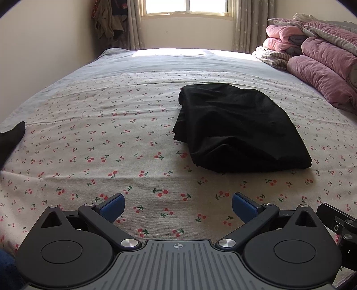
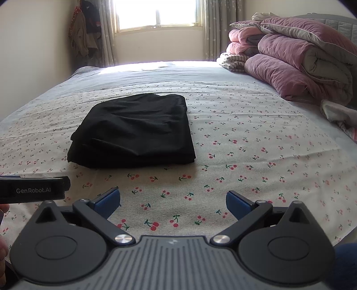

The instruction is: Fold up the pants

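The black pants [image 1: 239,127] lie folded in a compact stack on the cherry-print bedsheet [image 1: 111,145]. They also show in the right wrist view [image 2: 133,131], ahead and to the left. My left gripper [image 1: 178,206] is open and empty, held above the sheet short of the pants, which lie ahead to its right. My right gripper [image 2: 173,201] is open and empty too, held short of the pants' near edge. The left gripper's body [image 2: 33,189] shows at the left edge of the right wrist view.
Folded pink and purple quilts [image 1: 321,55] are piled at the bed's right side, also in the right wrist view [image 2: 296,58]. A dark cloth [image 1: 11,138] lies at the bed's left edge. A window [image 1: 187,7] with curtains and hanging clothes [image 1: 107,20] stand at the far wall.
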Action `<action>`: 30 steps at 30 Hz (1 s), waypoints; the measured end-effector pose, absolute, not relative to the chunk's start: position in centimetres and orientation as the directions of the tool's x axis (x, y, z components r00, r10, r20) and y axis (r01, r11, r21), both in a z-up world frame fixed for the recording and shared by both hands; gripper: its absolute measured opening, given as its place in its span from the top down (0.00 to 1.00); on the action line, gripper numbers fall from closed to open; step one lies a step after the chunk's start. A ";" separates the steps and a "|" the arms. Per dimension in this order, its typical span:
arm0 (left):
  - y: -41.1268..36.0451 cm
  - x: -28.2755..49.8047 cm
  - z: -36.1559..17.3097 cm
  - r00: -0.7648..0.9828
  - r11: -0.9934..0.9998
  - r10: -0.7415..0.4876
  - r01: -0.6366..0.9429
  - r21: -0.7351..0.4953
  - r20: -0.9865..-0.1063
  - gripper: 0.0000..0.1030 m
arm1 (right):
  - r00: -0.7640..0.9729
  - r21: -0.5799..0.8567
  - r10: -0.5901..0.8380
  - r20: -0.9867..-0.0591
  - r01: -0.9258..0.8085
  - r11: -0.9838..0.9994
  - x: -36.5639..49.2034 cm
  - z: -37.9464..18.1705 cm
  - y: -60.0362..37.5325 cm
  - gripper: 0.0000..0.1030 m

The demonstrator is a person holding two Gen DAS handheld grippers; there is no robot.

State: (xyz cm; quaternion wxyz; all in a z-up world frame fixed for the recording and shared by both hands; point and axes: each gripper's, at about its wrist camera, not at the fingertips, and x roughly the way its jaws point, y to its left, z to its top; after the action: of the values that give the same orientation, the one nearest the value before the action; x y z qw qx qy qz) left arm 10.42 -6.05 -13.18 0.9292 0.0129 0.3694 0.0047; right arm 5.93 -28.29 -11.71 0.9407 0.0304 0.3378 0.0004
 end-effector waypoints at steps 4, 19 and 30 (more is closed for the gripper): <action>-6.2 10.2 -13.0 0.729 1.000 0.007 0.012 0.023 -0.684 0.00 | 0.773 0.051 0.012 -0.635 0.027 0.998 5.9 -11.7 -28.3 0.12; -6.3 10.0 -12.9 0.727 1.000 -0.010 0.025 0.012 -0.686 0.00 | 0.770 0.034 -0.003 -0.639 0.032 0.999 6.0 -11.8 -28.1 0.12; -6.6 10.0 -13.0 0.720 0.999 -0.015 0.034 0.014 -0.694 0.00 | 0.766 0.027 -0.011 -0.642 0.038 0.999 6.0 -11.9 -27.9 0.12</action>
State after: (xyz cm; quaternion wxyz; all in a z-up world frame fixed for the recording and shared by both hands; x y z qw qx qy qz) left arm 9.95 -6.57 -13.00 0.9273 0.0127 0.3739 -0.0134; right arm 6.00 -27.93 -11.92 0.9396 0.0192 0.3414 -0.0131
